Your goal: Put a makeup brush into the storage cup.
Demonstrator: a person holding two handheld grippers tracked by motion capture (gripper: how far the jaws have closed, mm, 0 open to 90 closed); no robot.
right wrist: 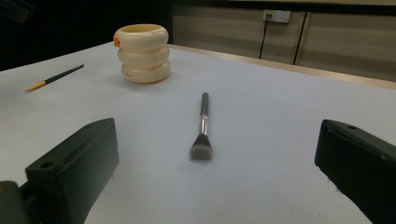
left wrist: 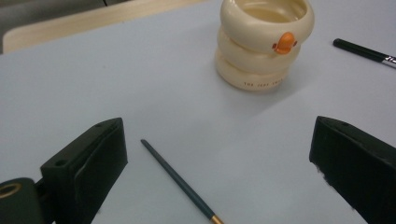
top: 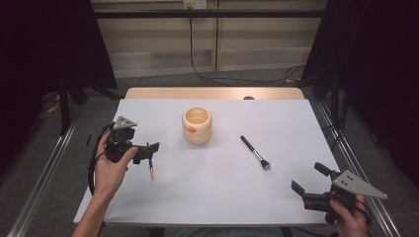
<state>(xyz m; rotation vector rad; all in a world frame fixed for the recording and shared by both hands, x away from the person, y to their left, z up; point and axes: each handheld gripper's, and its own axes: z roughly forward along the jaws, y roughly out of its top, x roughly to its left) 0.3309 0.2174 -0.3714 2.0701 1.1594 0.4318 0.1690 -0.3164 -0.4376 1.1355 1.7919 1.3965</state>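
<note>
L gripper [top: 148,150] wide open over thin brush [left wrist: 180,182], lining up a grab; R gripper [top: 309,180] open too, facing makeup brush [right wrist: 202,130]

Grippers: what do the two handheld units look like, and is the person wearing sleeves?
Both the left gripper and the right gripper are black with blocky jaws and a grey three-cornered plate on top. A black cable loops from the left one. The forearms in view are bare, no sleeves.
</note>
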